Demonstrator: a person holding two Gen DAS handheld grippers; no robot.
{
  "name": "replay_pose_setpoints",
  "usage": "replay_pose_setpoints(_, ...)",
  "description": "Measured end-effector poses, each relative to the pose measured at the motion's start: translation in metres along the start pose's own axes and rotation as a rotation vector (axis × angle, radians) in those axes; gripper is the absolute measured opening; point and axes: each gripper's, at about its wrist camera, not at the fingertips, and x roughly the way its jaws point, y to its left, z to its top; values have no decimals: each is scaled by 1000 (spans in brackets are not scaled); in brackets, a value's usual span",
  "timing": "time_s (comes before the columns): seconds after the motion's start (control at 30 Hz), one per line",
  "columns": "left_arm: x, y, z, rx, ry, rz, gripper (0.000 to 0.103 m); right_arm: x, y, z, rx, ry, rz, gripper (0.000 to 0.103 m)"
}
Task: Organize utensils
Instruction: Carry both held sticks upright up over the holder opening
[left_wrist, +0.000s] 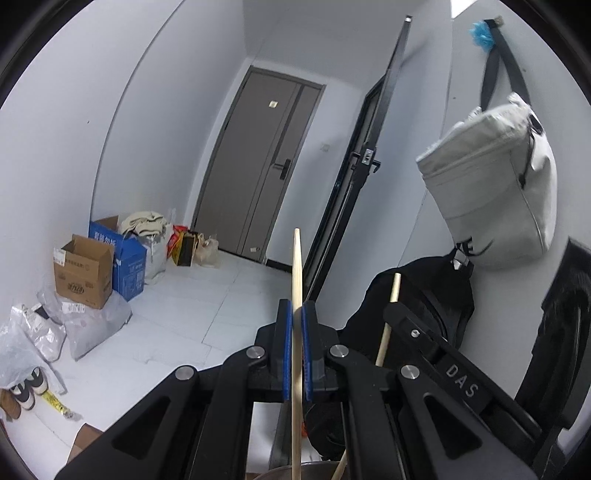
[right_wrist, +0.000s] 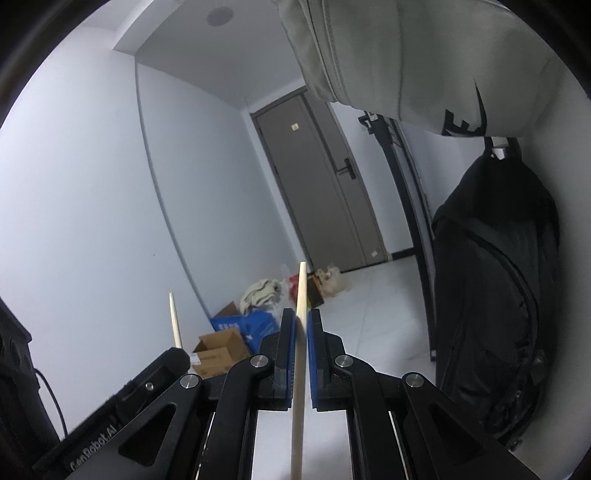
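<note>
Both grippers are lifted off any surface, each with a pale wooden chopstick. In the left wrist view my left gripper (left_wrist: 296, 311) is shut on a chopstick (left_wrist: 297, 266) that stands upright between the blue pads (left_wrist: 285, 343), its thin tip above them. To its right, my right gripper (left_wrist: 397, 314) holds a second chopstick (left_wrist: 394, 291). In the right wrist view that right gripper (right_wrist: 301, 318) is shut on its chopstick (right_wrist: 301, 291), pinched between the blue pads (right_wrist: 314, 350). The left gripper (right_wrist: 173, 356) shows at lower left with its chopstick (right_wrist: 174, 317) sticking up.
A grey bag (left_wrist: 491, 184) and a black backpack (left_wrist: 424, 295) hang on the wall close on the right. A curved metal rim (left_wrist: 291, 472) shows at the bottom edge. Cardboard boxes (left_wrist: 83, 271) and plastic bags (left_wrist: 92, 325) line the far left wall. A grey door (left_wrist: 266, 166) closes the hallway.
</note>
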Motion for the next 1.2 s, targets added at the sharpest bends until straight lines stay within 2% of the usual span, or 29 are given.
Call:
replay_pose_setpoints(0.2,3,-3,-6,61,-45,17,1,-2,0,-7,-33,-24,3,5)
replay_pose_setpoints(0.63,-1,-8,-16,130,-18,-29,1,-13,8,-9,-105,-66,6,5)
replay_pose_setpoints(1.0,-9,-11,-20,168,51,-81,1,-41,11,-11,-139,-53,30,5)
replay_pose_setpoints(1.2,-14,-10,-21,175,113,-120,1,-62,9,-21,-170,8,68,5)
